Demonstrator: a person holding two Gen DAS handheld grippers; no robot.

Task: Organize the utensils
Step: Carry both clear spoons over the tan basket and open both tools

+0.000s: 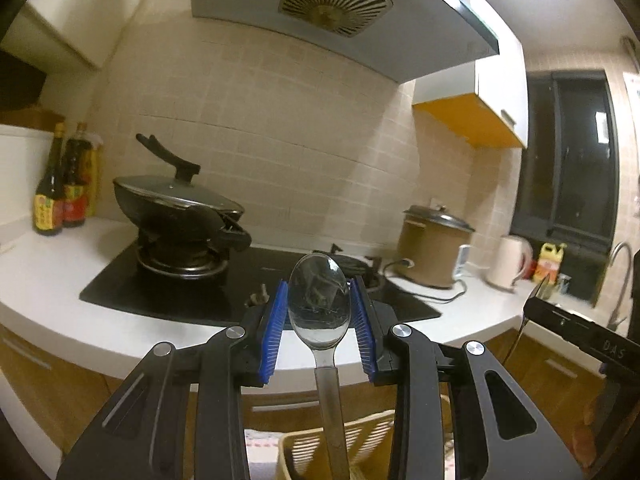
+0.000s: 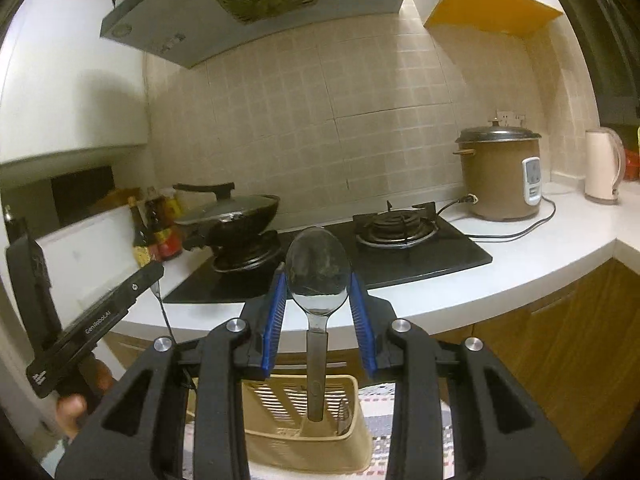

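Note:
My left gripper (image 1: 320, 283) is shut on a steel spoon (image 1: 319, 312), its blue pads pressing the sides of the bowl. The handle hangs down over a beige slotted basket (image 1: 362, 436) below. My right gripper (image 2: 318, 277) is shut on a second steel spoon (image 2: 318, 280) the same way. That spoon's handle points down into the beige basket (image 2: 352, 390). Both spoons are held up in the air in front of the counter edge. In the right wrist view, the left gripper's black body (image 2: 100, 320) shows at the left, with a hand (image 2: 72, 408) under it.
A lidded black wok (image 1: 176, 204) sits on the left burner of the black gas hob (image 2: 452, 254). Sauce bottles (image 1: 60, 192) stand at the far left. A brown rice cooker (image 2: 500, 172) and a white kettle (image 2: 602, 166) are on the right. A range hood (image 1: 332, 8) hangs overhead.

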